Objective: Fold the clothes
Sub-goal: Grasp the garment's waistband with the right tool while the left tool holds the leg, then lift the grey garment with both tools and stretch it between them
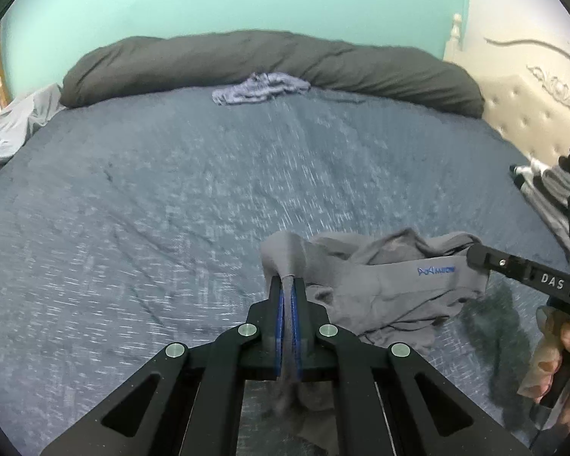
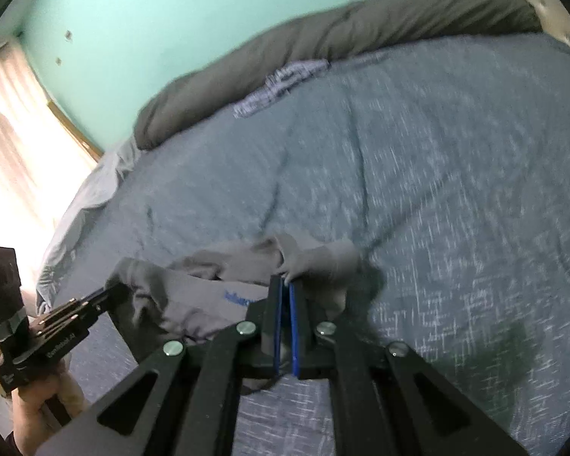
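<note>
A grey garment (image 1: 383, 285) with small blue lettering hangs crumpled just above the blue-grey bed cover (image 1: 171, 197), stretched between both grippers. My left gripper (image 1: 287, 283) is shut on a bunched edge of it, and grey cloth runs down between the blue pads. At the right of that view, my right gripper (image 1: 475, 254) pinches the garment's other end. In the right wrist view, the right gripper (image 2: 285, 281) is shut on a grey fold of the garment (image 2: 193, 304), and the left gripper (image 2: 112, 292) holds the far left edge.
A rolled dark grey duvet (image 1: 269, 60) lies along the far side of the bed, with a blue striped garment (image 1: 262, 87) in front of it. Striped and dark clothes (image 1: 551, 190) are piled at the right by a cream tufted headboard (image 1: 532, 114). A curtained window (image 2: 15, 144) is on the left.
</note>
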The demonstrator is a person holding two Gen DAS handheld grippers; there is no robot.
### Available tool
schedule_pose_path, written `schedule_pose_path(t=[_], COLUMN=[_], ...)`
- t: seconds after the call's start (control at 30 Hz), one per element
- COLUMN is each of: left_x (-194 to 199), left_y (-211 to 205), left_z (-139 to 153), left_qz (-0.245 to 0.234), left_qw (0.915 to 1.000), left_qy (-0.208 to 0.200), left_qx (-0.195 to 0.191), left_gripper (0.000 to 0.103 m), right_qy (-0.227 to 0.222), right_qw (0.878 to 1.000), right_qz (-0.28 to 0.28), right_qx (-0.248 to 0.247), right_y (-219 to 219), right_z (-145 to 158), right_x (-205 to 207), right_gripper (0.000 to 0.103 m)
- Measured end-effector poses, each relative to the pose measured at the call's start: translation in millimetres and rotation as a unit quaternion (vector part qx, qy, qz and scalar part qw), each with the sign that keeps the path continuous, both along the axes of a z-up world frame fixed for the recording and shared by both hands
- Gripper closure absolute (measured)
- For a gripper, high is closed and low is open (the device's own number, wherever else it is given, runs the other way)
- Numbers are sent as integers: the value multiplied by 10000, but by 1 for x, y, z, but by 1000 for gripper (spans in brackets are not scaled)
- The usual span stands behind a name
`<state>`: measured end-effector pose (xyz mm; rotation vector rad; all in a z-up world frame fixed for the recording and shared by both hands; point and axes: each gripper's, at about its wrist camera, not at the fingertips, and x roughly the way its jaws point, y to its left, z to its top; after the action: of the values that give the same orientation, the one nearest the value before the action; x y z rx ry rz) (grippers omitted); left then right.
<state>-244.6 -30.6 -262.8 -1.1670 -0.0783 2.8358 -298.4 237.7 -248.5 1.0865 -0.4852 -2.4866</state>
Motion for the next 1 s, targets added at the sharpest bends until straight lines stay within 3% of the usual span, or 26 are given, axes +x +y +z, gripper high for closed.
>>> schedule_pose_path(t=[0.33,0.57,0.73,0.83,1.0], left_x=[43,76,90,99,94], left_y=[-17,-9,1,0,-3], left_z=[58,91,101,100,69], left_qz=[19,39,-108,-157,-281], left_qw=[9982,9959,9966,9973,9976], left_qy=[593,891,814,661,34], left_qx=[85,134,81,268,627], left_gripper=[101,102,102,103,102], right_qy=[823,1119,1207,1247,1040], right_qw=[9963,9929,9918,9914,9943], right_qz=[84,197,307,313,230], right_qx=[-218,-343,-291,-242,-111], right_y=[-1,-4,-10,-9,-1], right_z=[70,103,120,126,120], right_x=[39,64,86,98,109], right_gripper=[100,100,100,100,100])
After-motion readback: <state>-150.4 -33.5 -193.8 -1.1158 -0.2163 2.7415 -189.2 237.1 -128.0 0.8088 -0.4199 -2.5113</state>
